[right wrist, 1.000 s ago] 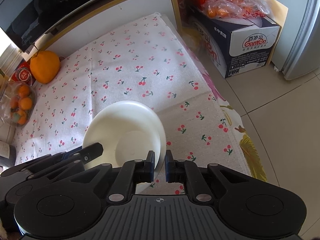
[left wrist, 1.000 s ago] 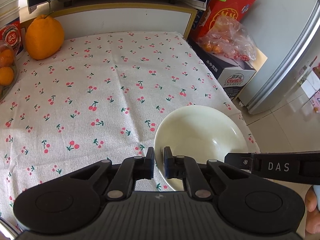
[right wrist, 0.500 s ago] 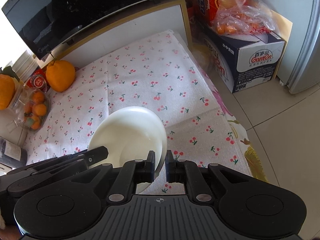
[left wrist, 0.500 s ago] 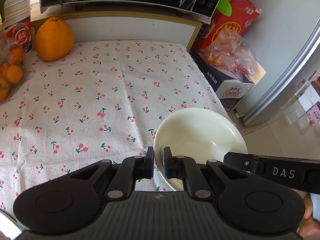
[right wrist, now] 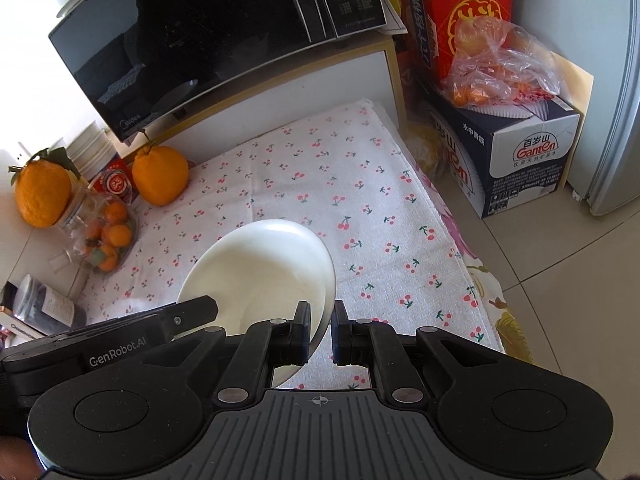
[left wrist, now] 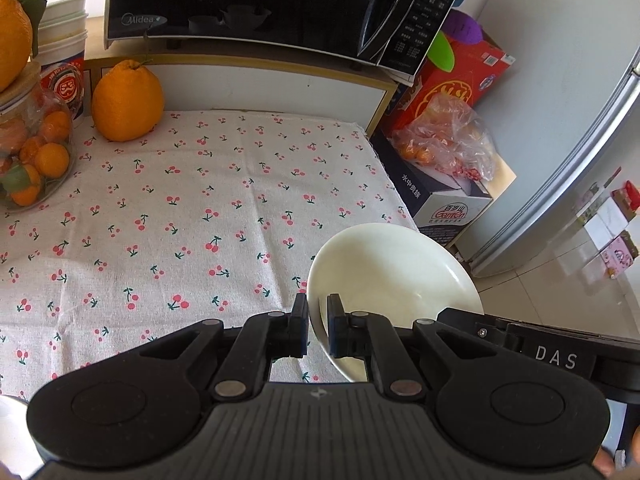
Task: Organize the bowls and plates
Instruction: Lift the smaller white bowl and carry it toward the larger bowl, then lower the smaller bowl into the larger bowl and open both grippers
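- At about 9 o'clock from the bowl, the cherry-print surface (left wrist: 192, 216) is bare across its middle; I see only a jar of small oranges (left wrist: 32, 160) and a big orange (left wrist: 126, 100) along its far-left edge, so no stack of dishes has been started there that I can see.
- My left tongs (left wrist: 317, 330) are pinched nearly shut on the near-left rim of the white bowl (left wrist: 384, 276).
- The bowl itself sits at 6 o'clock in both wrist views, apparently held up off the surface over its near-right corner, though I can't be sure of the gap beneath it.
- My right tongs (right wrist: 321, 330) are clamped just as tight on the bowl's right rim.
- My judgement: one bowl is in hand and not yet set down; any plates and the placing are left.
- A pale rounded thing at 8 o'clock of the left view may be another dish; too cropped to tell.
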Available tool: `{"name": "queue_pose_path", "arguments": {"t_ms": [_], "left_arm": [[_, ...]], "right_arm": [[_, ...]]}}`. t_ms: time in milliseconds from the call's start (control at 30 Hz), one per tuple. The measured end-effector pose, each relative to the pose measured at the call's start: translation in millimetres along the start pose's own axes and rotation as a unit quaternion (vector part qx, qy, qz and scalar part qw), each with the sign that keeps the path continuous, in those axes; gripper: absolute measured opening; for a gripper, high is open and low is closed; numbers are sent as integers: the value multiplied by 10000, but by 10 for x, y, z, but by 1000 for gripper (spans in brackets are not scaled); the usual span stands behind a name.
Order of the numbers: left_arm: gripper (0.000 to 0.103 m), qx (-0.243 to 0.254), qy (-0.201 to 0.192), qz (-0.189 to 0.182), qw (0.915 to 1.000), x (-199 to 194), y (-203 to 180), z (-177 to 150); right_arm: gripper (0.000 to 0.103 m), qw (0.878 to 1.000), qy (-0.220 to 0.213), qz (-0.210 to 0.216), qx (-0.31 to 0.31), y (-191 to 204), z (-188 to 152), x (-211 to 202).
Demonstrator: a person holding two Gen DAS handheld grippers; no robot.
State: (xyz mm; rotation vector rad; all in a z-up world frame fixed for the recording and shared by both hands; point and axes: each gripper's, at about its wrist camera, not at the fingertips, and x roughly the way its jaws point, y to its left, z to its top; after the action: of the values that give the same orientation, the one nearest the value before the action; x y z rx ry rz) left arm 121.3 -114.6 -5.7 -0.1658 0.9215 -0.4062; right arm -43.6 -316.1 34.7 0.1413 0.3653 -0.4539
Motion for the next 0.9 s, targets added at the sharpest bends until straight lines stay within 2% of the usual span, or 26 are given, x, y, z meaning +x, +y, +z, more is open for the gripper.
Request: {"name": "queue_pose_path", "arguments": {"t_ms": [667,900], "left_arm": [[10,-78,-327,-112,9994,-510,79,-194],[10,-134,-351,-43,9993,-610,162,-292]], "right_arm": [[11,9960,-535,593,-400,206,-104,-400],[11,9946,-393,729,-623,318,-189,-411]]}}
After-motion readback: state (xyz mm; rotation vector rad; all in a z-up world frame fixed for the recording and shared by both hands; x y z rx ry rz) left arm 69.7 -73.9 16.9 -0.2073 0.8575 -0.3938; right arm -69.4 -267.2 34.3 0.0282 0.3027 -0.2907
